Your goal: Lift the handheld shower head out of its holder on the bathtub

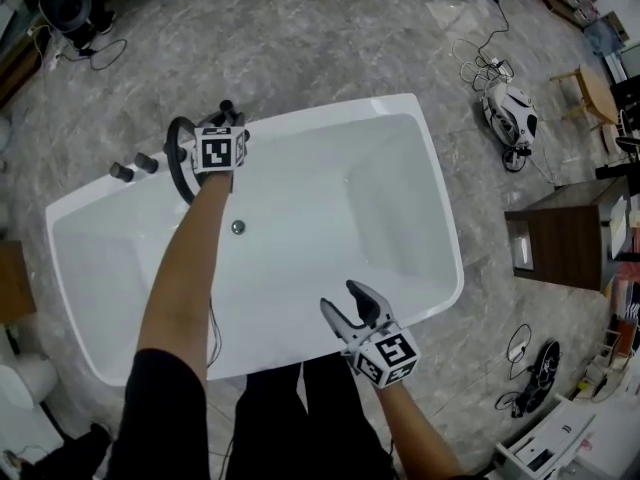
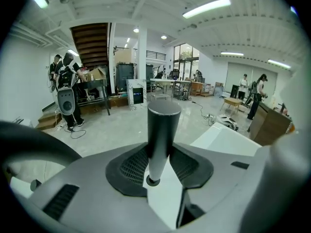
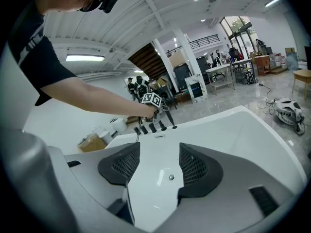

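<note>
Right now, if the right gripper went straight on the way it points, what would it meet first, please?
Most likely the white inner surface of the bathtub, close to the round fitting. Nothing stands between the open jaws of the right gripper, though depth is hard to judge.

The room is bright and evenly lit. Long ceiling tubes (image 2: 206, 7) burn white overhead, and daylight comes in through tall windows (image 2: 186, 57) far off. Shadows are faint, and the white bathtub (image 1: 330, 113) shows only a soft sheen. Both my gripper views bulge like a fisheye, with black corners. My own jaws sit soft and out of focus close to the lens. The head view stays sharp but bends at its edges.
</note>
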